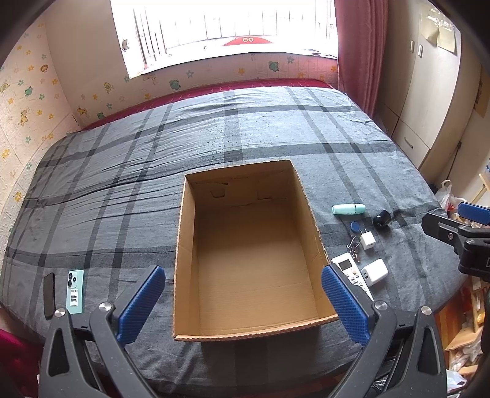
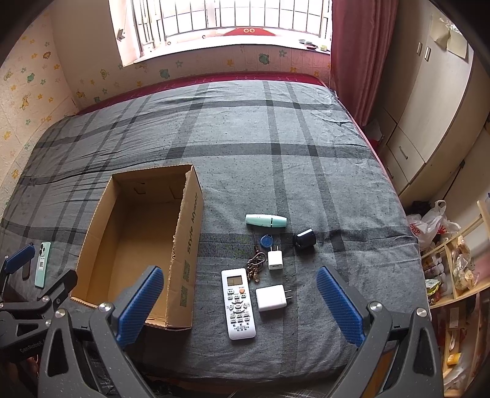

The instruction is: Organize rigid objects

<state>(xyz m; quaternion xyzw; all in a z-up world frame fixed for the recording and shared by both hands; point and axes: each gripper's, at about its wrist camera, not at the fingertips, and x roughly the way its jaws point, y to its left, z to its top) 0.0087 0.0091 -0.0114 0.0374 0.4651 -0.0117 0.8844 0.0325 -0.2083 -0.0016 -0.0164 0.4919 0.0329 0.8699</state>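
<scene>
An open, empty cardboard box point(image 1: 183, 245) point(image 2: 190, 245) lies on the grey plaid bed. To its right lie a white remote point(image 2: 238, 303) point(image 1: 349, 269), a large white charger point(image 2: 272, 297) point(image 1: 374, 272), a small white charger point(image 2: 275, 259) point(image 1: 367, 239), a key bunch with a blue tag point(image 2: 258, 257) point(image 1: 355, 235), a mint tube point(image 2: 265, 220) point(image 1: 349, 209) and a black round object point(image 2: 304, 238) point(image 1: 382, 219). To its left lie a mint phone point(image 1: 75, 290) point(image 2: 42, 264) and a black phone point(image 1: 49, 295). My left gripper point(image 1: 243, 303) is open above the box's near end. My right gripper point(image 2: 240, 306) is open above the remote.
The bed's near edge runs just under both grippers. A wardrobe point(image 2: 428, 122) and a red curtain point(image 2: 358, 61) stand at the right. Wooden shelves point(image 2: 453, 269) and plastic bags point(image 2: 428, 223) crowd the floor beside the bed's right edge. A window point(image 2: 220, 21) is behind.
</scene>
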